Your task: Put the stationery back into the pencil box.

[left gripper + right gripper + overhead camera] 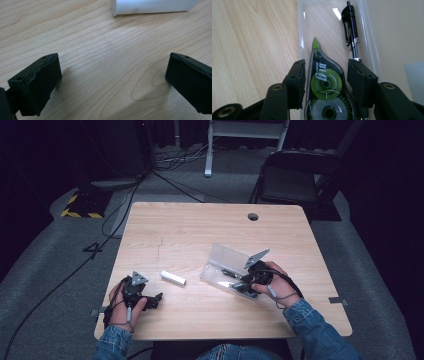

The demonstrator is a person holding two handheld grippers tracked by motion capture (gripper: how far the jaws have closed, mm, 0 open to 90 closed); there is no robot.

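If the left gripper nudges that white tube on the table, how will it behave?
The white tube lies on its side on bare wood, so it would likely roll. Its smooth surface probably makes it slippery. It seems small and light, apart from the open left hand-held gripper.

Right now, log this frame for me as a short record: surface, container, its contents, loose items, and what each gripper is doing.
surface: wooden table
container: clear plastic case, lid open
contents: correction tape dispenser, black pen
loose item: white tube, lying outside the case
left gripper: jaws wide apart over bare wood, short of the tube
right gripper: jaws either side of the dispenser; contact unclear
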